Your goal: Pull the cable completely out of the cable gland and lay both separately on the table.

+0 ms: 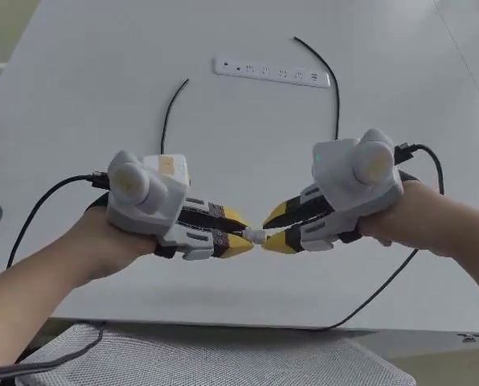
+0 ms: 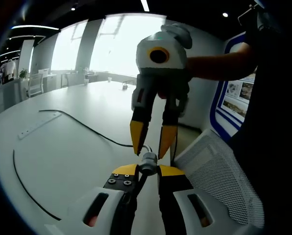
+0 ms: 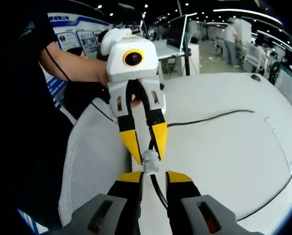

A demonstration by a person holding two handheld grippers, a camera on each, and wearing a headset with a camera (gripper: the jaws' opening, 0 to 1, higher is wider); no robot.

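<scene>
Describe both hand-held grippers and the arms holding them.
The left hand-held gripper and right hand-held gripper match: pale grey bodies, black jaws tipped yellow, black rear cables. The right one has a small green light. Forearms bare; dark short sleeves.

white table (image 1: 103, 80) | mesh chair (image 1: 223, 358) | bright windows (image 2: 116, 44) | ceiling lights (image 2: 145, 5)

Bright overhead light, fisheye-warped edges

From where I stood, the cable gland (image 1: 257, 236) was mostly buried between the yellow jaw tips. I couldn't tell whether the right gripper (image 1: 273, 233) pinched it or the cable (image 3: 158, 191). The mesh chair (image 1: 223, 358) ran off the bottom edge.
</scene>
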